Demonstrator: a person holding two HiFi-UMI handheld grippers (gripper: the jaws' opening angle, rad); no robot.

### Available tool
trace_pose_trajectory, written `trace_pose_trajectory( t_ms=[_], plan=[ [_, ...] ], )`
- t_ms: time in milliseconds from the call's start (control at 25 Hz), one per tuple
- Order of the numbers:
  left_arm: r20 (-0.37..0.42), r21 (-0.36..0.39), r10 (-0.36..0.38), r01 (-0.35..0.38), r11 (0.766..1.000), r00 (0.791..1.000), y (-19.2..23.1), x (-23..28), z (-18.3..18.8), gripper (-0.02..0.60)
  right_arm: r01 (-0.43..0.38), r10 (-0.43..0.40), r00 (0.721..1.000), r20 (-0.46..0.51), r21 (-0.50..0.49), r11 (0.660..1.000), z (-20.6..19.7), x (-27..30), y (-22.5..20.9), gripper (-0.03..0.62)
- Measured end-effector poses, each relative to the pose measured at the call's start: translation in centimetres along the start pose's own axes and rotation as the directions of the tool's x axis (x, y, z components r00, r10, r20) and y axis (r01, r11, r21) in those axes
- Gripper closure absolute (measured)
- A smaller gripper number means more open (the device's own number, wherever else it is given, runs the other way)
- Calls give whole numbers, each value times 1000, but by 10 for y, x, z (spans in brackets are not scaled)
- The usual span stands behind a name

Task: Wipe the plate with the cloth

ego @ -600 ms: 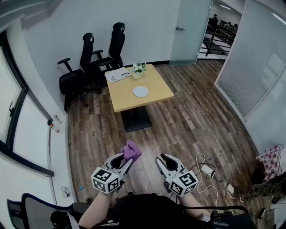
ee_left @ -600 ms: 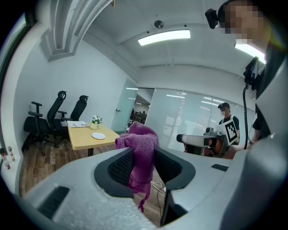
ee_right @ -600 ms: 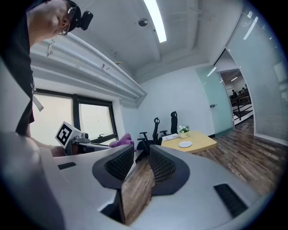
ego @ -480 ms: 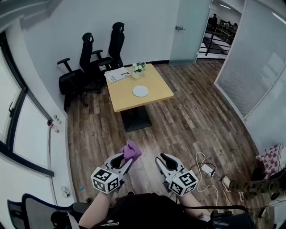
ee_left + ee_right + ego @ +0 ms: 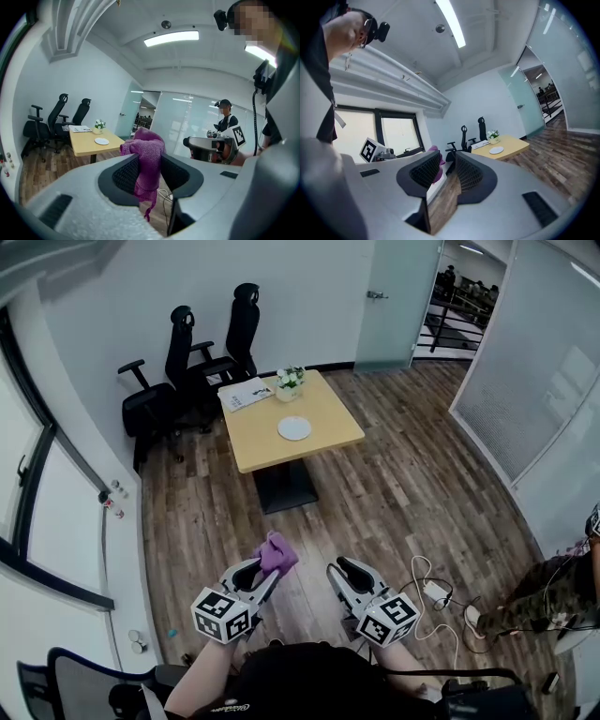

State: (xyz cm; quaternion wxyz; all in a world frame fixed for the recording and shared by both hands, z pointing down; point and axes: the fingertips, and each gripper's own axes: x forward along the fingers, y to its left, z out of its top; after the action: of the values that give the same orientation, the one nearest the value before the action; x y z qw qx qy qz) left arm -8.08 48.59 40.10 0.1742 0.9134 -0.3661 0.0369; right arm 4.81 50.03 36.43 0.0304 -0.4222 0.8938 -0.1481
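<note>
1. The left tongs point(image 5: 262, 574) are clamped on the purple cloth point(image 5: 277, 555).
2. The right tongs point(image 5: 348, 580) stand slightly apart, empty.
3. The plate point(image 5: 294, 428) lies on the desk point(image 5: 251, 448), well apart and straight ahead across the floor, roughly between both tongs.
</note>
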Motion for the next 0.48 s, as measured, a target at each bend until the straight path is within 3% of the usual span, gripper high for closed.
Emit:
trace_pose_trajectory(
  t_ms=[480],
  plan=[
    [-12, -4, 14, -14, 1000, 1000, -6, 17, 4, 443, -6, 7, 1000, -19, 4, 1000, 0, -9, -21, 488]
  ],
)
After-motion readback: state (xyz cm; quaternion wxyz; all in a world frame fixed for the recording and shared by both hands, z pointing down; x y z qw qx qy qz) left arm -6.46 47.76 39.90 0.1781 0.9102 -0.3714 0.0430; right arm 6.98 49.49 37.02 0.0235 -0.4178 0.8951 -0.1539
